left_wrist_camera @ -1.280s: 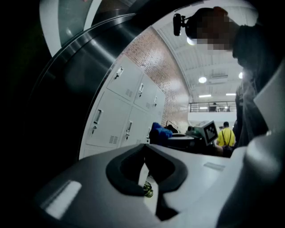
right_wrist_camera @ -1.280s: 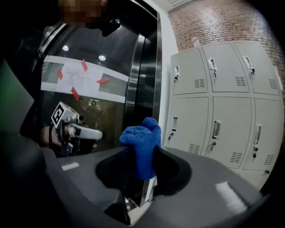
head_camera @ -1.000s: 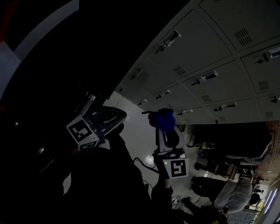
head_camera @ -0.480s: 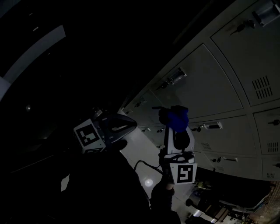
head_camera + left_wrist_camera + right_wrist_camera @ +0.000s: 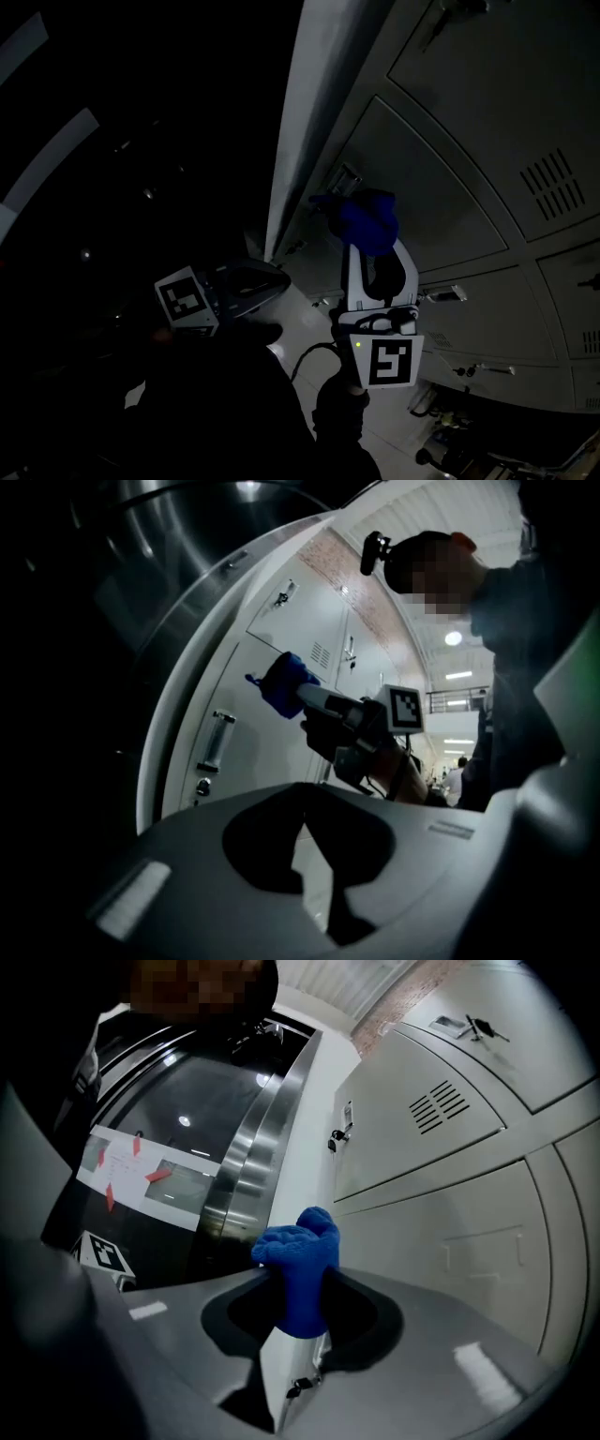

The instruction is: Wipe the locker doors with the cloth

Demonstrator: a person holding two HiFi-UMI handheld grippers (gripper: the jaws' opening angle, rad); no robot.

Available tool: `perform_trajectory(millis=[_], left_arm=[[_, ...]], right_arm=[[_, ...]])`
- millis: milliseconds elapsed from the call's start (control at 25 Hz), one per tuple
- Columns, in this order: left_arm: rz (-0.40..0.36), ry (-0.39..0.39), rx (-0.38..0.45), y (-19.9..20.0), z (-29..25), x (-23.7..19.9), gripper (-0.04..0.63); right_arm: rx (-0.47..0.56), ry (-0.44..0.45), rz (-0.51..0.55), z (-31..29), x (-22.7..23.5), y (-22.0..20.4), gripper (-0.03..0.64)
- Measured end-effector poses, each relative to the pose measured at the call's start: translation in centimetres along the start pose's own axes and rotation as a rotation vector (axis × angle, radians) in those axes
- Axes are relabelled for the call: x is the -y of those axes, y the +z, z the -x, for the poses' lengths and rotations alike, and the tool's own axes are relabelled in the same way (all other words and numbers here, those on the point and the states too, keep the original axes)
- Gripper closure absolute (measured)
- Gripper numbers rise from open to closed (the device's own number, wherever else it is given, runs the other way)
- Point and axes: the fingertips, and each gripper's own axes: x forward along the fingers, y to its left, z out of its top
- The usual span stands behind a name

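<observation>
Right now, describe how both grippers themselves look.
The left gripper and right gripper are smooth grey moulded shells, each carrying a white cube with black square markers. A small green light glows on the right one's cube, and a dark cable loops beside it.

The cloth (image 5: 366,214) sits in the right gripper (image 5: 370,241) before locker doors (image 5: 441,159).

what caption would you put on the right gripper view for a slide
Right gripper, jaws shut on a bunched blue cloth, held up beside the grey locker doors.
</observation>
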Motion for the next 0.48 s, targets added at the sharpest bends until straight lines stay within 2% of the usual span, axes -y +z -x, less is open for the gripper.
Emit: perform_trajectory(millis=[280, 480], left_arm=[[0.014, -0.118, -0.006, 0.2, -2.5, 0.0, 0.595], [-0.028, -0.186, -0.043, 0.3, -2.4, -0.4, 0.595]], right_arm=[[-0.004, -0.059, 0.008, -1.6, 1.7, 1.1, 0.503], [-0.020, -0.074, 0.048, -4.5, 1.4, 2.0, 0.503]])
